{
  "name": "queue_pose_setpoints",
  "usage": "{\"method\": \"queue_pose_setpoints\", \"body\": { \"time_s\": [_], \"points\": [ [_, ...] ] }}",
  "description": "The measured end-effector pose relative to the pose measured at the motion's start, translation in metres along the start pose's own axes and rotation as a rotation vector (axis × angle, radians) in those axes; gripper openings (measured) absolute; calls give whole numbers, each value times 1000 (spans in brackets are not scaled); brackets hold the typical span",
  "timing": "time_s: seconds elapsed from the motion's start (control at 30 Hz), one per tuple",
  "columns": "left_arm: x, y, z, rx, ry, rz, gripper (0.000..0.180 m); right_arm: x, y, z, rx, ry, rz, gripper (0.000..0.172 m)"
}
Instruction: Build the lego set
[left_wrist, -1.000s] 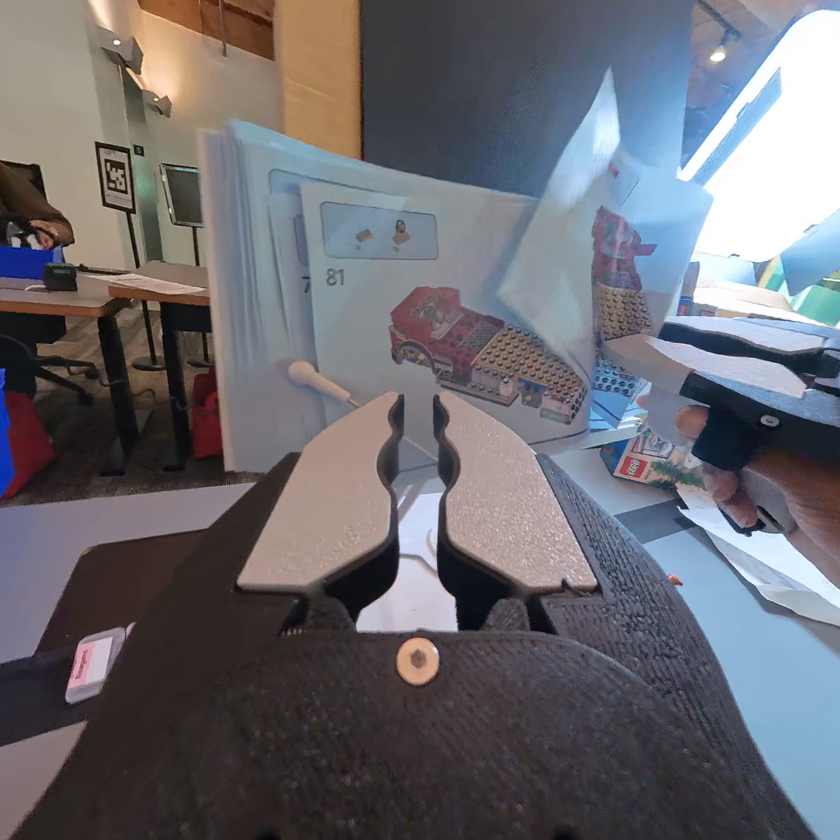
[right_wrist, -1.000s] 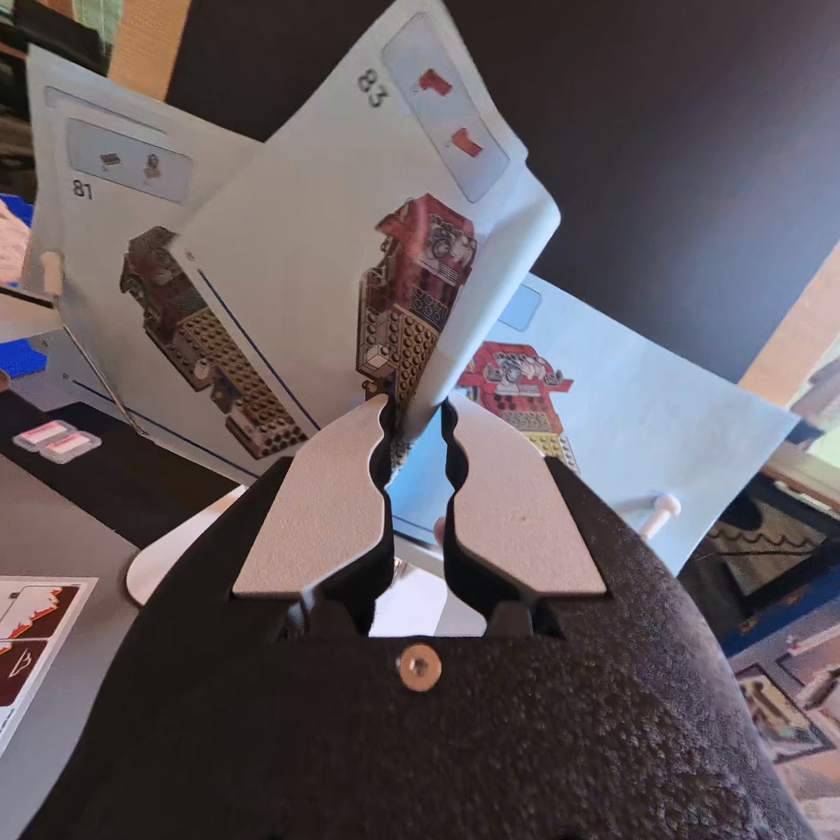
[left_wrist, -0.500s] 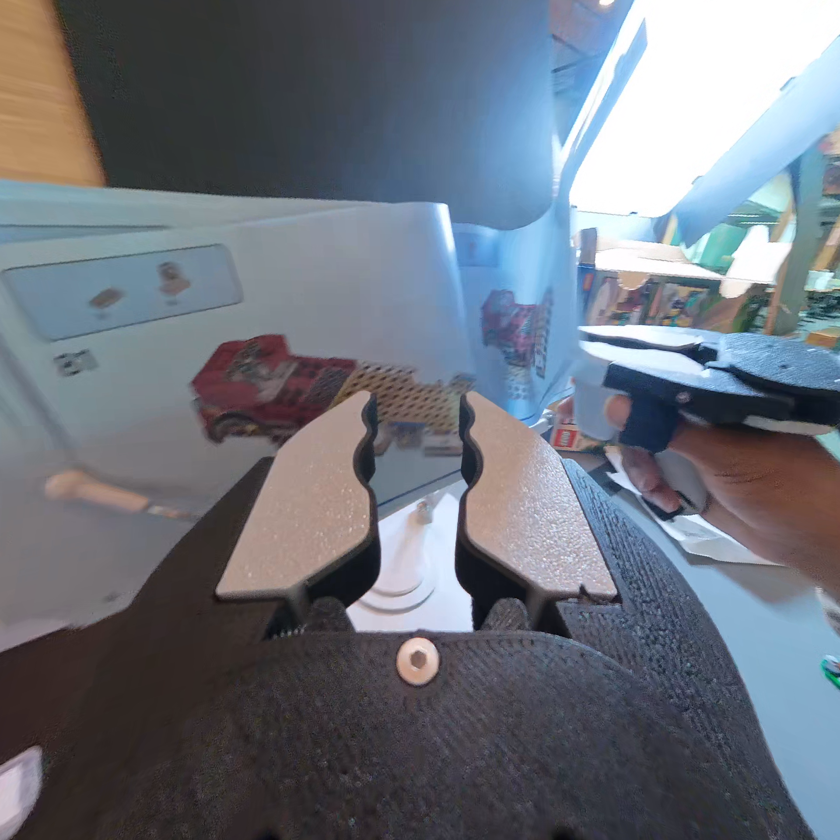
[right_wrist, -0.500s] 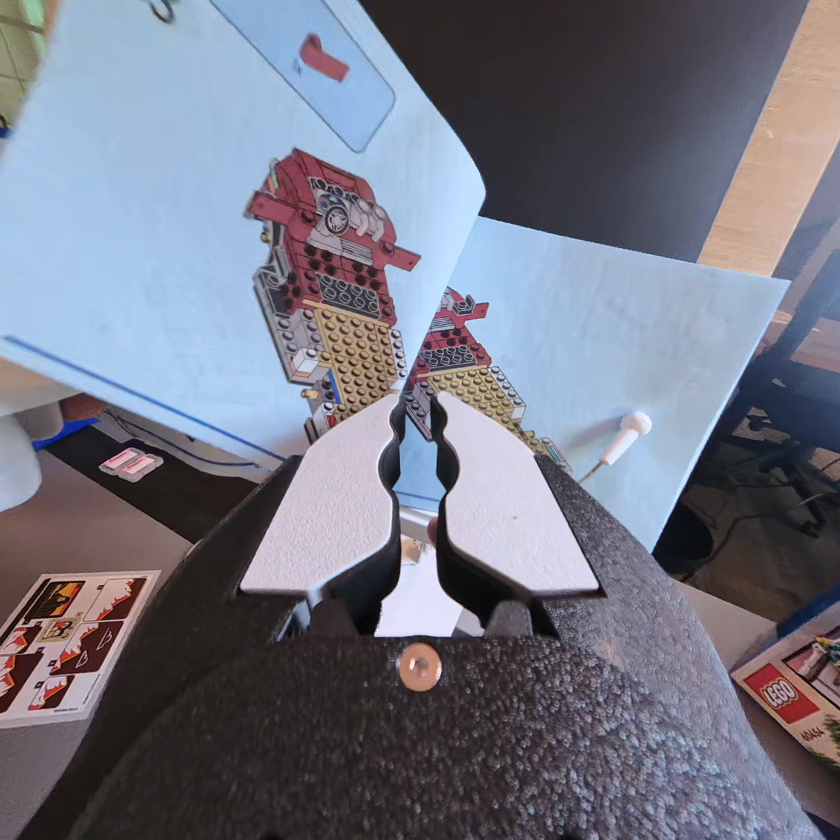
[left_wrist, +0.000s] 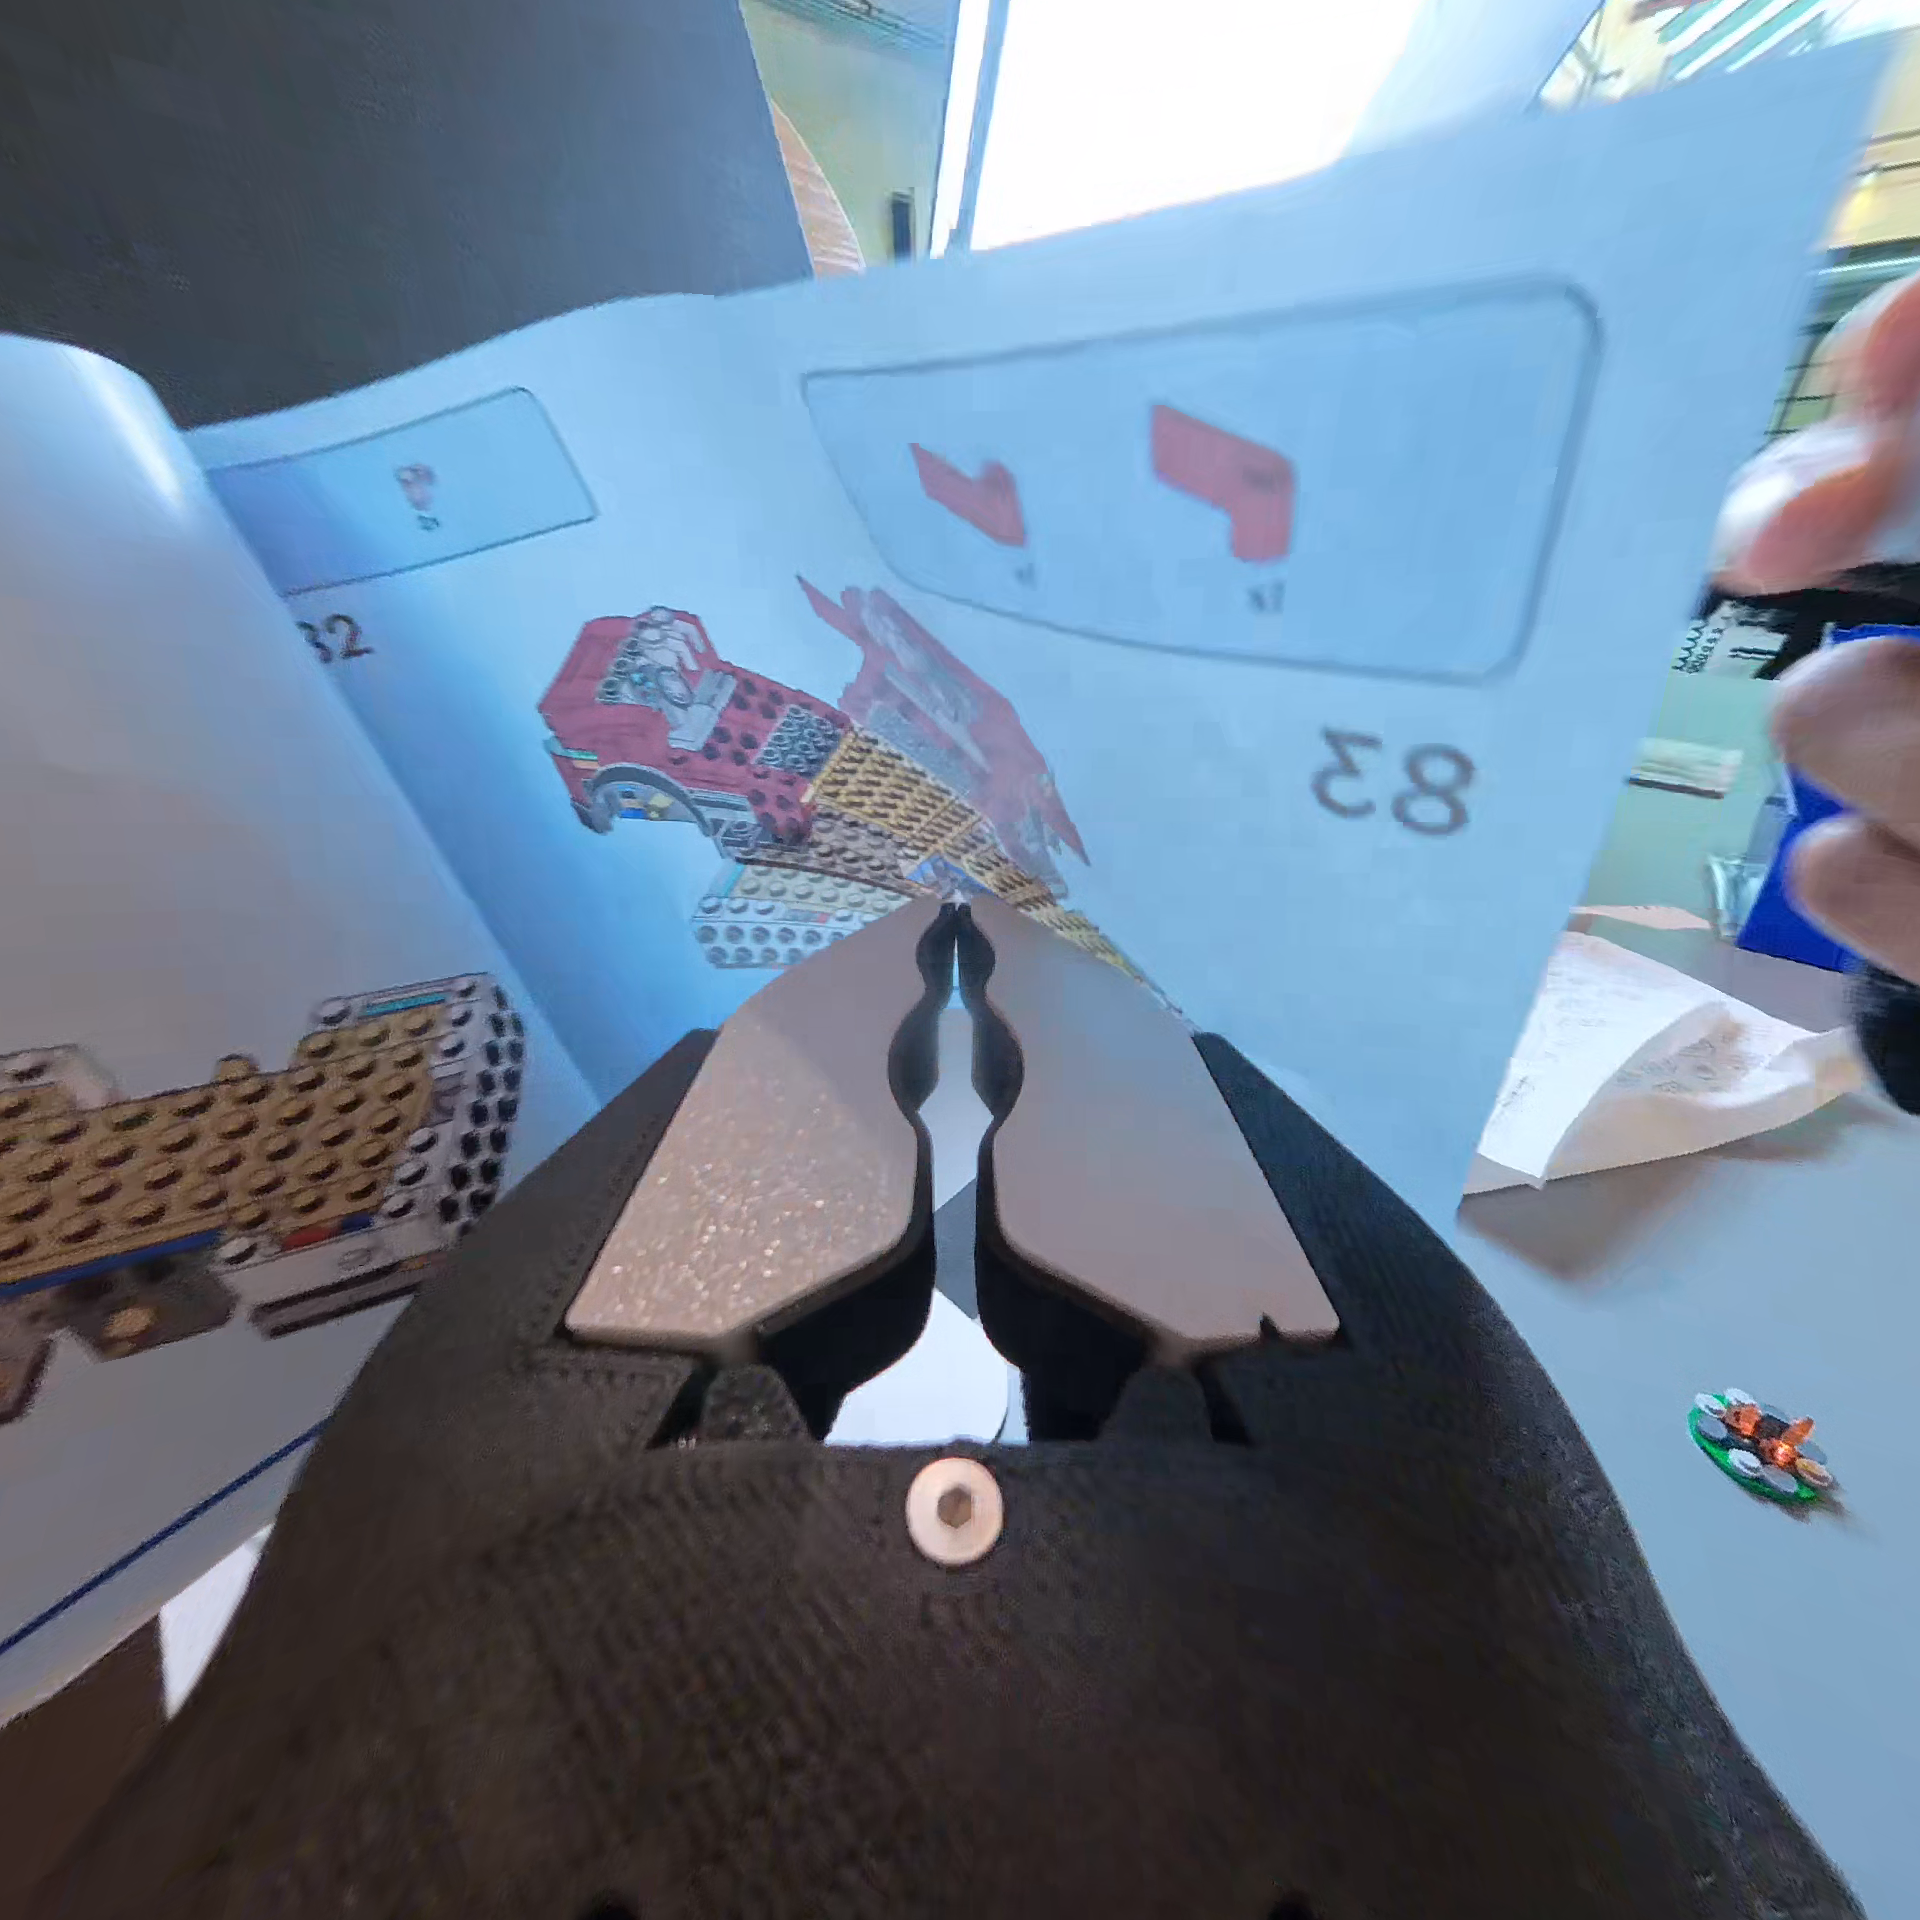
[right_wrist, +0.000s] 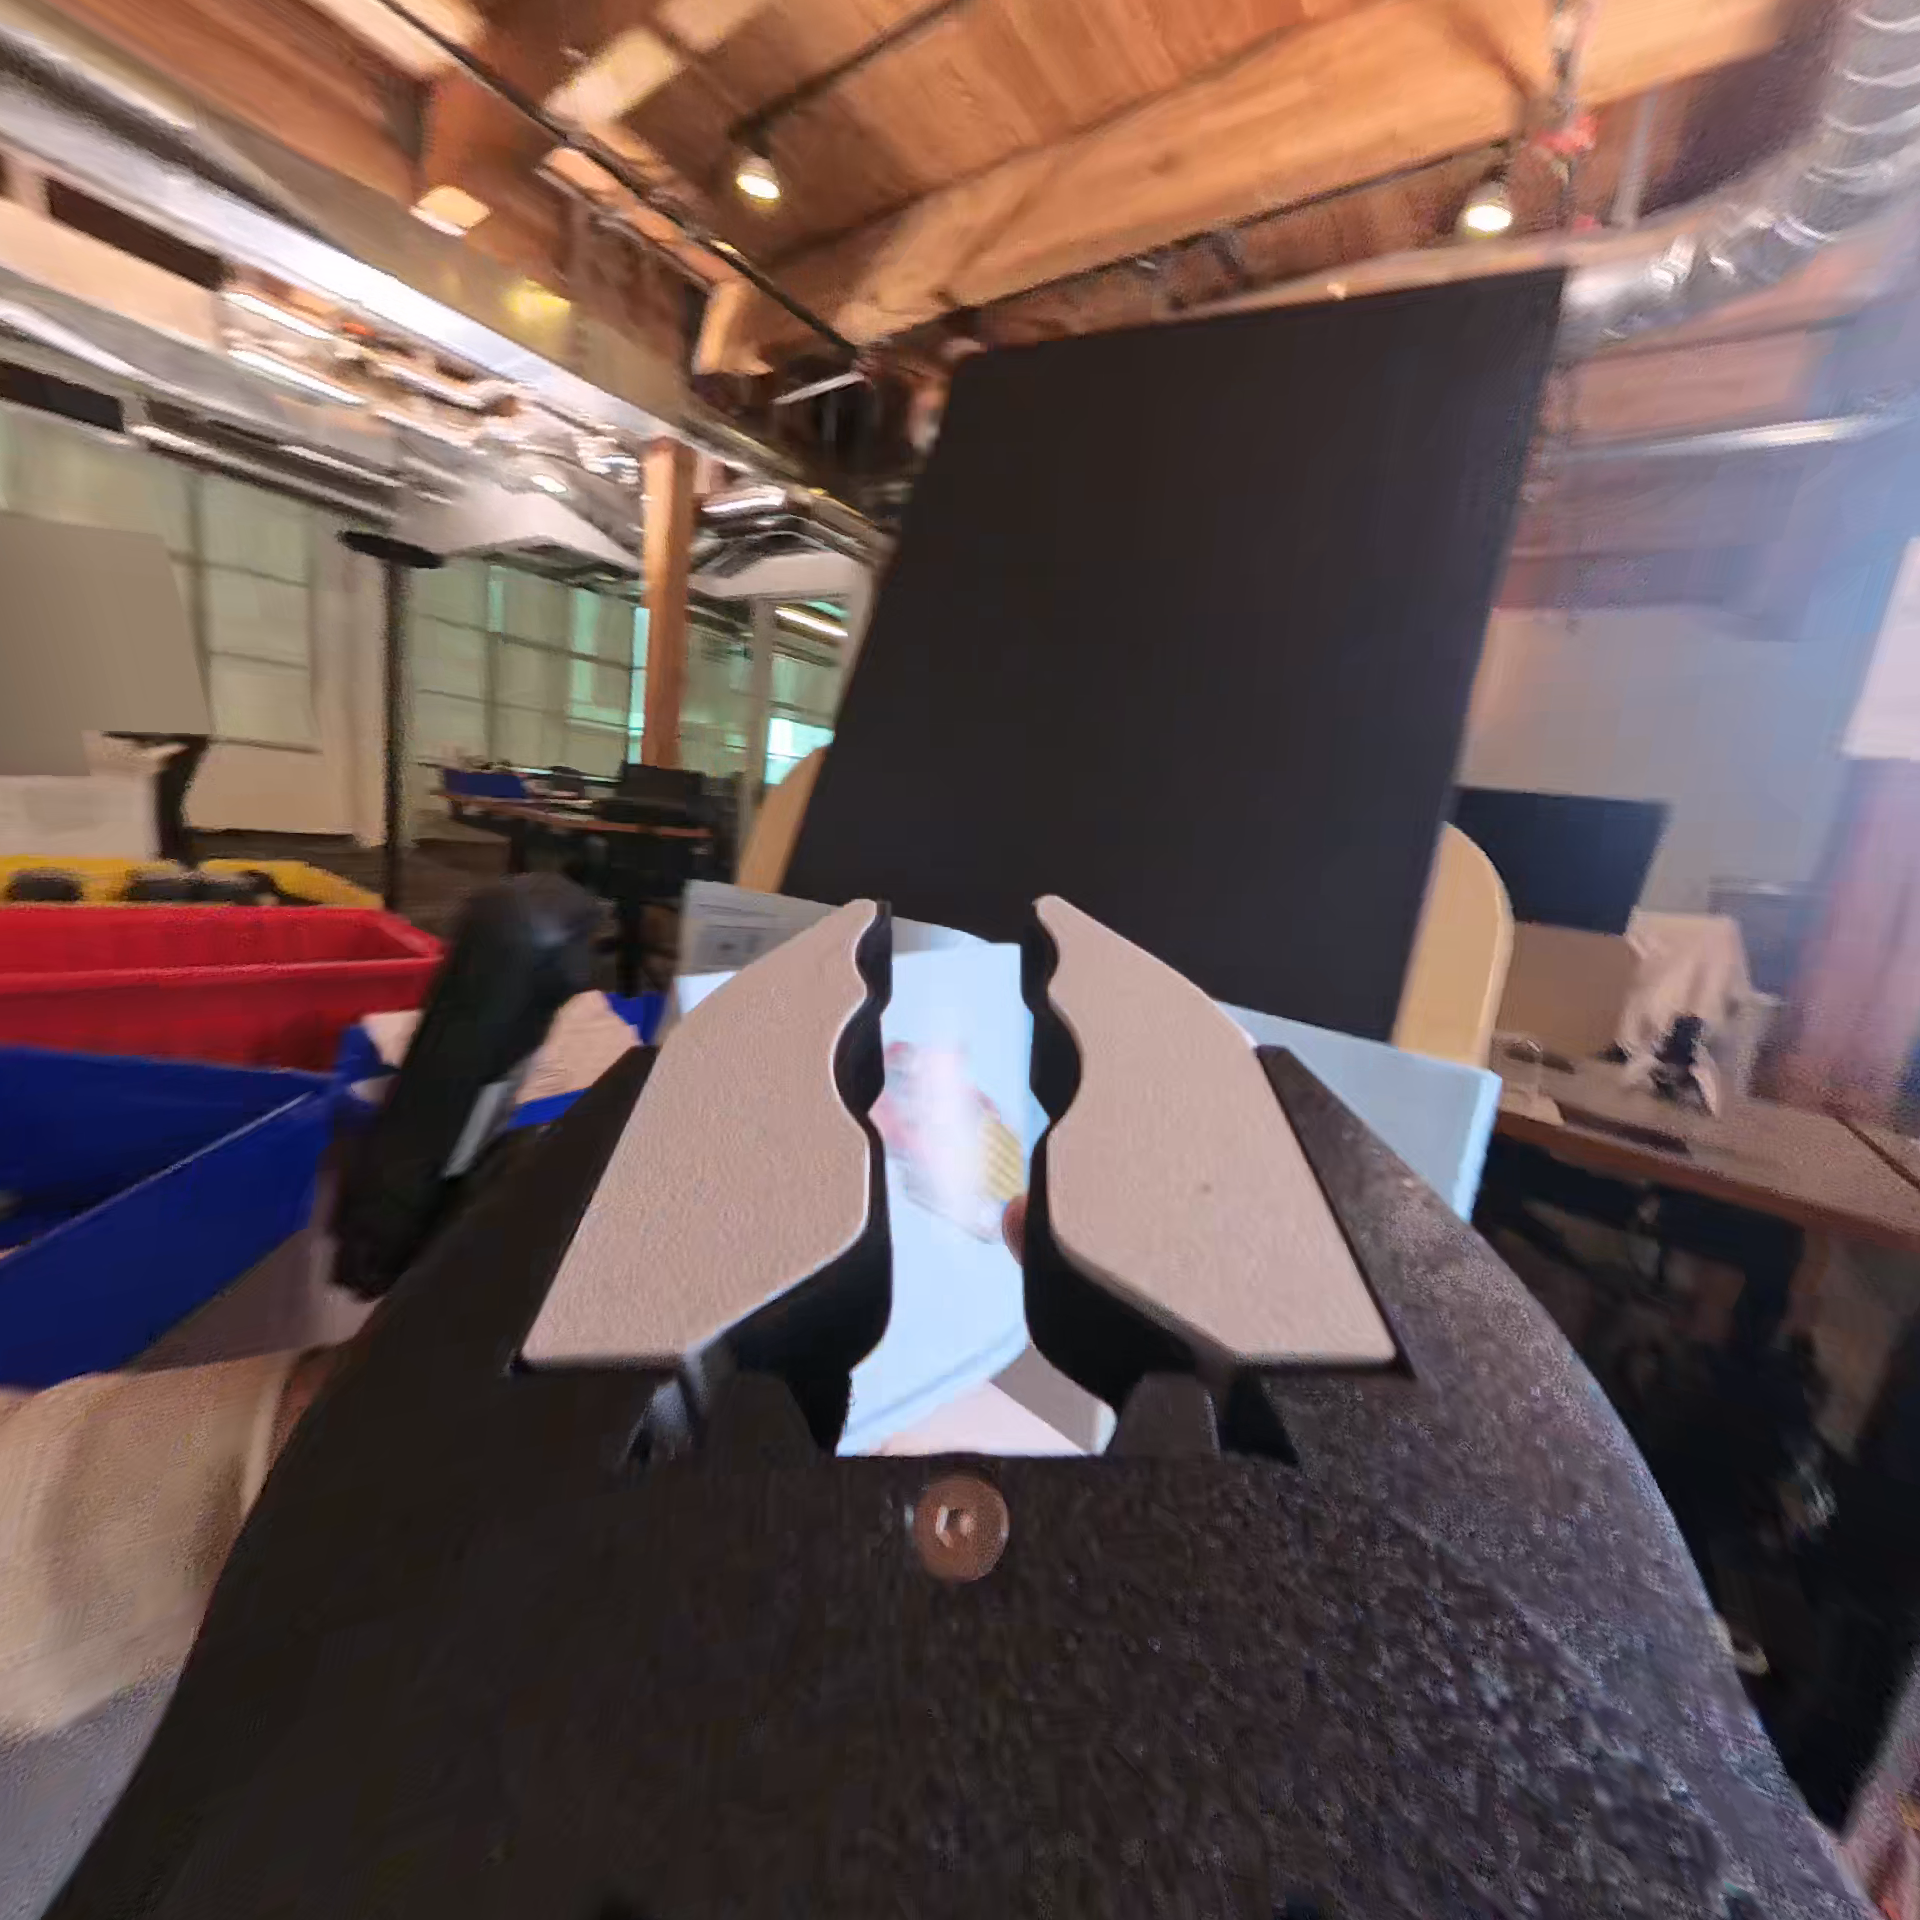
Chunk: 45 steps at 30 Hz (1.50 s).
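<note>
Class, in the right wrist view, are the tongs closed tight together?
No: the right tongs stand apart, with the pale blue instruction booklet showing through the gap.

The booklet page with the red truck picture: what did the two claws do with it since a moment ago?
The right claw, which had pinched the page's edge, opened, let go and swung up toward the black board. The left claw moved in open, then closed on the lower edge of the page, apparently pinching it. The booklet stayed open and upright.
</note>
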<state>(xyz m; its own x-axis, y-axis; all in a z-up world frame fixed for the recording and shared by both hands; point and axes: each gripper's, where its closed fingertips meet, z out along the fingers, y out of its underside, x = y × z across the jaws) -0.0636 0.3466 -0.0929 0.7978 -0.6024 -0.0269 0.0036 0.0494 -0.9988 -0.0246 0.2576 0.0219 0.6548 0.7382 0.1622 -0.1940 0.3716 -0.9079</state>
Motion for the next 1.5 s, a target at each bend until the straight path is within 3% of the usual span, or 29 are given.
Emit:
{"method": "queue_pose_setpoints", "body": {
  "time_s": [0.13, 0.2, 0.3, 0.43, 0.6, 0.67, 0.77, 0.93, 1.17, 1.33, 1.5],
  "points": [
    [21, 7, 20, -52, 110, -22, 0, -75, -13, 1, -12, -227, -120, 18],
    [28, 10, 23, -74, 155, -33, 0, -84, -3, 9, -81, -239, -115, 11],
    [9, 13, 14, -67, 92, -103, 0, -79, 36, 21, -273, -231, -131, 12],
    [-16, 16, -12, -43, 18, -153, 0, -40, 92, 36, -444, -62, -241, 12],
    [-59, 3, -61, 30, -195, -86, 1, 62, 146, 44, -593, 274, -263, 17],
    [-82, -5, -80, 52, -290, -63, 1, 87, 157, 41, -603, 324, -289, 19],
    [-111, -13, -105, 67, -393, -60, 0, 90, 155, 30, -563, 326, -249, 20],
    [-141, -20, -129, 77, -490, -48, 0, 44, 128, -10, -478, 219, -210, 19],
    [-156, 6, -141, 61, -571, -171, 9, 1, 110, -68, -456, 146, -211, 24],
    [-145, 32, -120, -29, -475, -277, 33, -20, 125, -45, -477, 72, -191, 40],
    [-149, 28, -114, 1, -490, -331, 27, -31, 151, 14, -500, 52, -177, 53]
  ]
}}
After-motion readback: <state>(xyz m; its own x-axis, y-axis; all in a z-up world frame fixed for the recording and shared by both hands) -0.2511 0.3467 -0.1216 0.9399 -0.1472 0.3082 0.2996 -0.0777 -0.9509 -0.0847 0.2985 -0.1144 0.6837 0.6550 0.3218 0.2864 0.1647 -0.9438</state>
